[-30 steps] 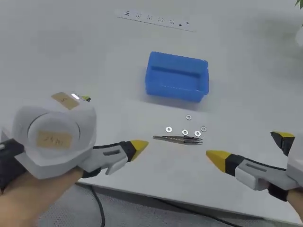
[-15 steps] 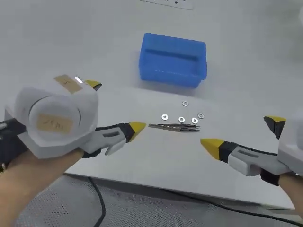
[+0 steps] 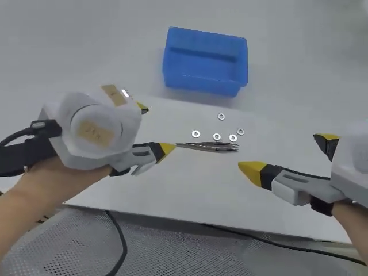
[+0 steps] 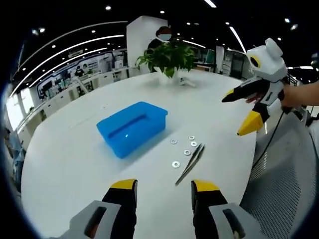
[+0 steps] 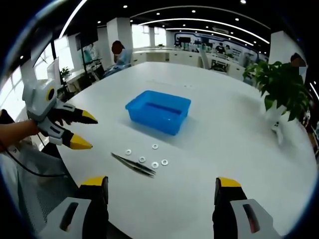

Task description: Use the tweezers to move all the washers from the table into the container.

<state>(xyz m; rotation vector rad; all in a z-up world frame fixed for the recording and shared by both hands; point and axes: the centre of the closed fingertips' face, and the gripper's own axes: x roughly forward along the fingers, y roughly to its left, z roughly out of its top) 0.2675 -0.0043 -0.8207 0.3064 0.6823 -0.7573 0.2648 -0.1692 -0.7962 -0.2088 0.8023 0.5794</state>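
Nothing is done yet: all five washers lie on the table at 6 o'clock of the empty bin; the tweezers lie untouched just at their 6 o'clock; the left gripper and right gripper hover wide open, empty.

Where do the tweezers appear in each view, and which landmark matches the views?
Head view: the tweezers lie near the centre, just below the washers.
Left gripper view: tweezers slightly below centre, lying diagonally.
Right gripper view: tweezers lower left of centre.
Shared landmark: the blue container.
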